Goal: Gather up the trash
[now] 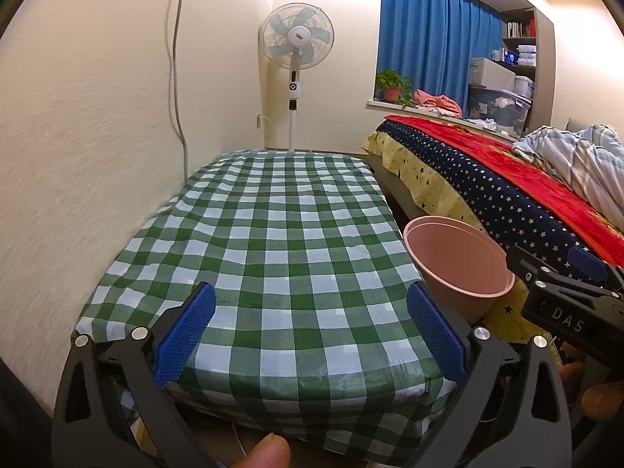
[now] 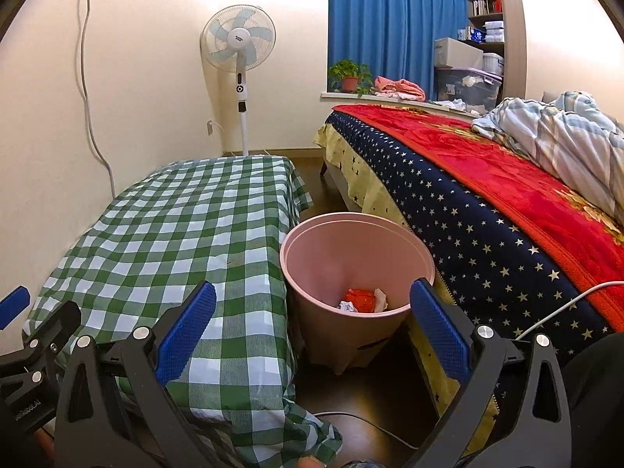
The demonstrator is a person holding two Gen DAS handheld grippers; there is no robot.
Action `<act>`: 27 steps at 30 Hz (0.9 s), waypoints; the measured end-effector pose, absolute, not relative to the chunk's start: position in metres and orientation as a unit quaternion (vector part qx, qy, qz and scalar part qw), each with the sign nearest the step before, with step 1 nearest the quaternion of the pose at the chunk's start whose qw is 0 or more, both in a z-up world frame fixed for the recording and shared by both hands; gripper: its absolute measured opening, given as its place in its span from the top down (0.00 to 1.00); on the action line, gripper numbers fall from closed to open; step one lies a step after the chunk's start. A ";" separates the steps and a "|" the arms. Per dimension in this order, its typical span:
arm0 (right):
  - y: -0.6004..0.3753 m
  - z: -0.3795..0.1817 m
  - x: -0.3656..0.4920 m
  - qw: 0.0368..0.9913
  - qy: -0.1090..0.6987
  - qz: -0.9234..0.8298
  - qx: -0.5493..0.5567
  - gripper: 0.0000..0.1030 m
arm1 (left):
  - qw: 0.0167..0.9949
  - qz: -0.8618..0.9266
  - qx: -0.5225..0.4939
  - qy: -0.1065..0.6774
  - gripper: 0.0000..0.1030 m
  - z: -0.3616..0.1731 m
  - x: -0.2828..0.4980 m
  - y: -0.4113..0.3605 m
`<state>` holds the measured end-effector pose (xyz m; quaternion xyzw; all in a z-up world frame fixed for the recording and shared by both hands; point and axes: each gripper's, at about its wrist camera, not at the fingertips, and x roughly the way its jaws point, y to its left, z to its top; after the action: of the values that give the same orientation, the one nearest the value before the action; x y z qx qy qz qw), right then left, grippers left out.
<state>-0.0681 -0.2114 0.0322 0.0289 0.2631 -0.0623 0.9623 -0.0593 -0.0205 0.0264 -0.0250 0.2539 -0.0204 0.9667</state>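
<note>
A pink trash bin [image 2: 357, 265] stands on the floor between the checked table and the bed. Red, white and cream crumpled trash [image 2: 362, 299] lies at its bottom. The bin also shows in the left wrist view [image 1: 458, 261], at the table's right edge. My left gripper [image 1: 310, 331] is open and empty over the near end of the green-and-white checked tablecloth [image 1: 284, 234]. My right gripper [image 2: 312, 329] is open and empty, just in front of and above the bin. The right gripper's body [image 1: 565, 292] shows at the right of the left wrist view.
A bed with a red blanket and star-patterned cover [image 2: 487, 202] runs along the right. A standing fan [image 2: 238, 45] is against the far wall. White cables [image 2: 553, 312] lie on the bed side and the floor. A potted plant [image 2: 349, 76] sits on the windowsill.
</note>
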 end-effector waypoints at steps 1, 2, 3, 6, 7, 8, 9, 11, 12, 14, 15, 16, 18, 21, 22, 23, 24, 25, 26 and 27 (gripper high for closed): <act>-0.211 0.032 -0.068 0.963 0.262 -0.062 0.029 0.05 | 0.967 -0.020 -0.025 0.253 0.08 0.027 -0.059 -0.021; -0.212 0.032 -0.068 0.963 0.262 -0.062 0.030 0.05 | 0.967 -0.020 -0.025 0.253 0.08 0.027 -0.059 -0.021; -0.212 0.033 -0.069 0.963 0.261 -0.062 0.029 0.05 | 0.967 -0.019 -0.025 0.253 0.08 0.027 -0.060 -0.021; -0.212 0.032 -0.069 0.963 0.261 -0.062 0.028 0.05 | 0.967 -0.018 -0.029 0.254 0.08 0.027 -0.059 -0.020; -0.212 0.032 -0.069 0.963 0.261 -0.062 0.029 0.05 | 0.967 -0.017 -0.029 0.254 0.08 0.027 -0.060 -0.020; -0.212 0.032 -0.070 0.963 0.261 -0.062 0.028 0.05 | 0.967 -0.017 -0.030 0.254 0.08 0.027 -0.060 -0.020; -0.212 0.032 -0.069 0.963 0.261 -0.062 0.028 0.05 | 0.967 -0.018 -0.030 0.254 0.08 0.027 -0.060 -0.020; -0.212 0.032 -0.070 0.963 0.261 -0.062 0.028 0.05 | 0.967 -0.019 -0.029 0.254 0.08 0.027 -0.060 -0.020; -0.212 0.032 -0.069 0.963 0.261 -0.062 0.028 0.05 | 0.967 -0.019 -0.029 0.254 0.08 0.027 -0.060 -0.020; -0.211 0.032 -0.069 0.963 0.261 -0.063 0.028 0.05 | 0.967 -0.020 -0.029 0.254 0.08 0.028 -0.060 -0.020; -0.212 0.032 -0.069 0.963 0.261 -0.062 0.028 0.05 | 0.967 -0.020 -0.030 0.254 0.08 0.028 -0.060 -0.020; -0.212 0.032 -0.069 0.963 0.261 -0.063 0.028 0.05 | 0.966 -0.019 -0.030 0.254 0.08 0.028 -0.060 -0.020; -0.212 0.032 -0.069 0.963 0.261 -0.063 0.028 0.05 | 0.966 -0.019 -0.031 0.255 0.08 0.028 -0.060 -0.020; -0.212 0.032 -0.069 0.963 0.261 -0.063 0.028 0.05 | 0.966 -0.019 -0.030 0.254 0.08 0.028 -0.060 -0.021; -0.212 0.033 -0.069 0.963 0.261 -0.062 0.028 0.05 | 0.966 -0.019 -0.031 0.254 0.08 0.028 -0.060 -0.020; -0.212 0.032 -0.070 0.963 0.261 -0.062 0.028 0.05 | 0.966 -0.019 -0.031 0.254 0.08 0.028 -0.060 -0.020; -0.212 0.032 -0.069 0.963 0.261 -0.062 0.028 0.05 | 0.966 -0.019 -0.031 0.254 0.08 0.028 -0.061 -0.021; -0.212 0.033 -0.069 0.963 0.261 -0.063 0.028 0.05 | 0.966 -0.020 -0.031 0.254 0.08 0.028 -0.060 -0.020; -0.212 0.032 -0.070 0.963 0.261 -0.063 0.028 0.05 | 0.966 -0.020 -0.031 0.254 0.08 0.028 -0.061 -0.020; -0.212 0.032 -0.070 0.963 0.261 -0.063 0.028 0.05 | 0.966 -0.020 -0.031 0.254 0.08 0.028 -0.061 -0.020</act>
<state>-0.0696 -0.2117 0.0322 0.0282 0.2613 -0.0630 0.9628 -0.0605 -0.0205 0.0277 -0.0307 0.2544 -0.0201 0.9664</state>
